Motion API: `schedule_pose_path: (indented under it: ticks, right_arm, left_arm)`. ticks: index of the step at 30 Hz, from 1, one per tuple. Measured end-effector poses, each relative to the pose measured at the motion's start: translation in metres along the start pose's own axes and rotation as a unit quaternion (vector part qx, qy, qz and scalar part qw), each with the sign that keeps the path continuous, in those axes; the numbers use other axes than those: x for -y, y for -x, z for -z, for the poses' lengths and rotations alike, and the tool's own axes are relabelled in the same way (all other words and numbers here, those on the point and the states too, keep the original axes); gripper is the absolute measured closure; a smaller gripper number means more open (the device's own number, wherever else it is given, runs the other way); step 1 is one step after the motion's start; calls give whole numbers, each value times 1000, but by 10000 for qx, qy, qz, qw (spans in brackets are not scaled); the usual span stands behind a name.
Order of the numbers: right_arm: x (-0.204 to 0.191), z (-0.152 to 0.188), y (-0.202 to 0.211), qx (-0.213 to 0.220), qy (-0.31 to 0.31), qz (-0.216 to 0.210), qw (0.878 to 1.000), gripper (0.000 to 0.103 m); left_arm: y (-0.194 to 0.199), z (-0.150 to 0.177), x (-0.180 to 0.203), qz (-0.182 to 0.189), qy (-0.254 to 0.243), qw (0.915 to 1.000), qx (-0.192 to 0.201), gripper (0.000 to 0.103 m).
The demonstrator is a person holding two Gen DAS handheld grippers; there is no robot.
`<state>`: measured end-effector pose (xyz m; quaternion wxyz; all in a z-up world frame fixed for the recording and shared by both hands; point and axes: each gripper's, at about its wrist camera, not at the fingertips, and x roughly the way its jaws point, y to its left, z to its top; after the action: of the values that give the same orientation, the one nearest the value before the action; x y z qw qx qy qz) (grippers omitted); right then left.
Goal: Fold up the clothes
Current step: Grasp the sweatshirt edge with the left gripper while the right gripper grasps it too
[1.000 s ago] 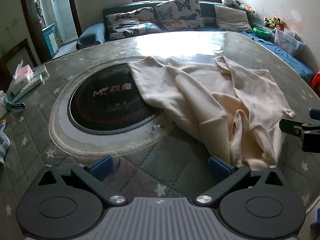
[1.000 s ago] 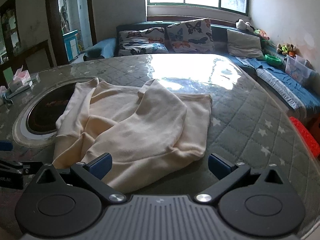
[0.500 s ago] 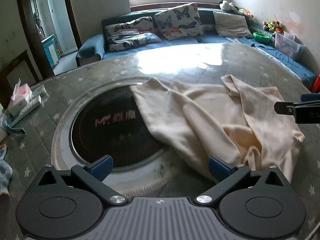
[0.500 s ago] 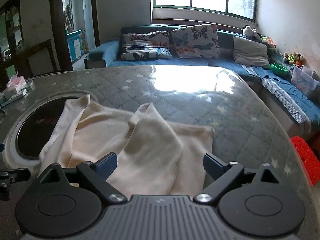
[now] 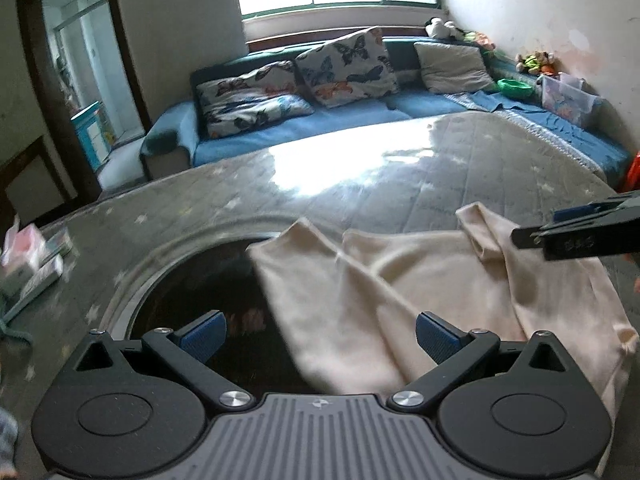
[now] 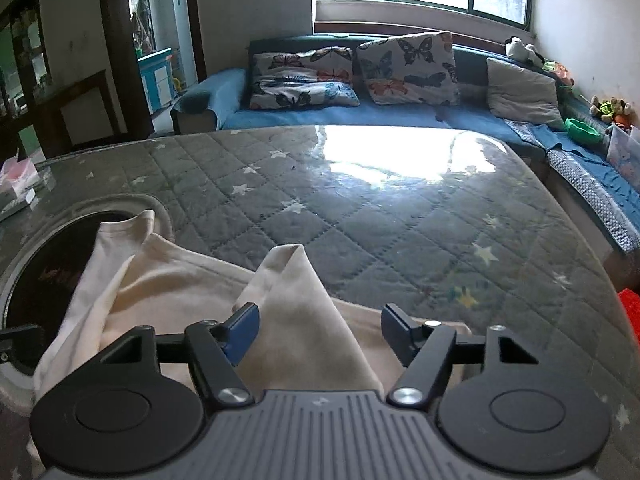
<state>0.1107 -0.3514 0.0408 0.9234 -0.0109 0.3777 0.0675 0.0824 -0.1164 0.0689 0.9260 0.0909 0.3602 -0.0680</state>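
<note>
Cream garment near edge hidden behind closing jaws.

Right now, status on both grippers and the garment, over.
Left gripper open, nothing gripped. Right gripper closing around a raised fold of the cream garment, pads not yet pressing. Garment crumpled, partly over the round black inset. Nothing blocking.

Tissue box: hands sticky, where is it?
The tissue box sits at the table's far left edge in both views, left of the dark round inset.
</note>
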Motion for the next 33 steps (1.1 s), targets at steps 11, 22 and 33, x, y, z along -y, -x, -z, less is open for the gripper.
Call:
schedule_pose_path:
  ticks: [11, 22, 33]
  right_arm:
    - [2, -8, -31, -219, 40, -178, 9996, 63]
    - [13, -5, -12, 5, -20, -172, 9999, 99]
    - [69, 29, 80, 609, -534, 698, 9943, 100]
  left_arm:
    - [-54, -33, 12, 115, -290, 9993, 221, 21]
    - [-93, -36, 9, 603, -70, 9981, -80, 58]
    - [-101, -30, 12, 620, -176, 9979, -102, 74]
